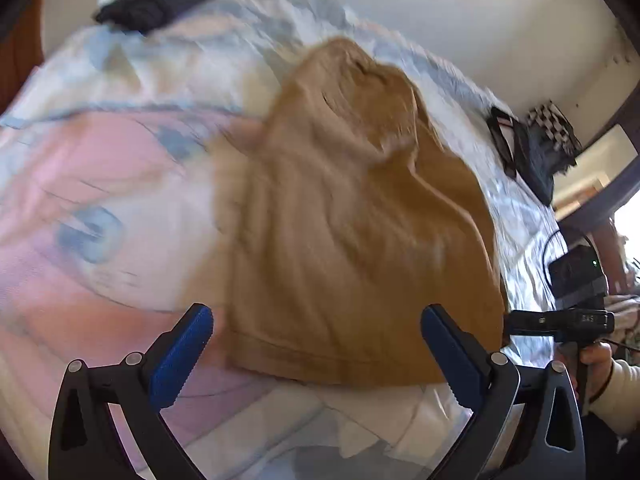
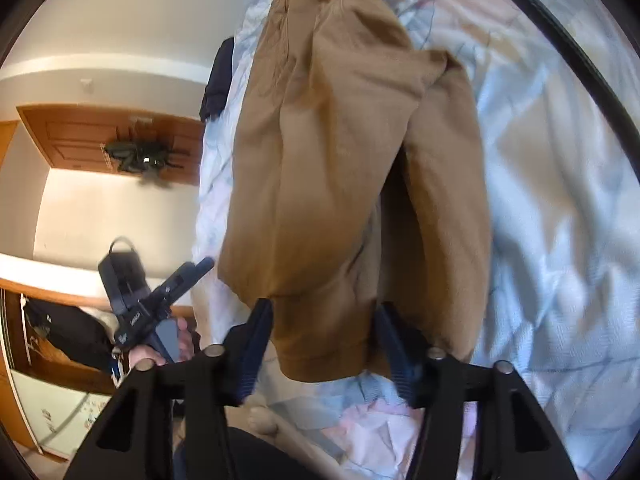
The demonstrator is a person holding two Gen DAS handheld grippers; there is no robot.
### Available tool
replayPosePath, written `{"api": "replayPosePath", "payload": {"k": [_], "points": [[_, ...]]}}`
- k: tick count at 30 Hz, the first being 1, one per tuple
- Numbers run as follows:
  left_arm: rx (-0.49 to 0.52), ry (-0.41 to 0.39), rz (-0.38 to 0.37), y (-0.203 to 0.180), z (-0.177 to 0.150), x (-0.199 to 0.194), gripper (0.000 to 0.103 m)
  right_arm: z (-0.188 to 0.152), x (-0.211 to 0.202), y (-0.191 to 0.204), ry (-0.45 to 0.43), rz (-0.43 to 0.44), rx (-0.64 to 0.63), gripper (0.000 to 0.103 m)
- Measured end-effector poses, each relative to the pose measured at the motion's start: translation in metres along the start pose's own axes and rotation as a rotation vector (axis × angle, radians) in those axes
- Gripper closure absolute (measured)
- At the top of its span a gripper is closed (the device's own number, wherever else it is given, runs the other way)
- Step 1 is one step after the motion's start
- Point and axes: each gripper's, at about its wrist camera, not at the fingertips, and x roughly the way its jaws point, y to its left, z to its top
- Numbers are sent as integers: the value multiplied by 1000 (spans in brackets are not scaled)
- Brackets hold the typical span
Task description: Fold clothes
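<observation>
A tan garment (image 1: pixel 340 220) lies crumpled on a bed covered by a pastel printed sheet (image 1: pixel 100 208). My left gripper (image 1: pixel 316 312) is open above the garment's near hem, and its blue fingers (image 1: pixel 180 356) stand wide on either side without touching the cloth. In the right wrist view the same tan garment (image 2: pixel 340 160) runs away from me, and its hem end sits between the fingers of my right gripper (image 2: pixel 323 306). Those jaws stand apart with the cloth in the gap, and I see no firm pinch. The left wrist view is blurred.
A dark garment (image 1: pixel 152 4) lies at the bed's far end, also visible as a dark garment (image 2: pixel 218 80). A dark bag with a checkered item (image 1: pixel 540 148) sits at the bed's right edge. A wooden door (image 2: pixel 80 136) and white walls lie beyond the bed.
</observation>
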Motion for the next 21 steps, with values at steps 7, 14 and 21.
{"api": "replayPosePath", "payload": {"k": [7,14,21], "points": [[-53,6,112,22,0,12,76,2,17,2,9,-58,-64,96],[-101,-36,4,21,5,-12,100,-1,-25,13,8,-51,-82,100],[-106,-52,-34,7,9,-27,100,3,-72,17,-36,-128,-76,103]]}}
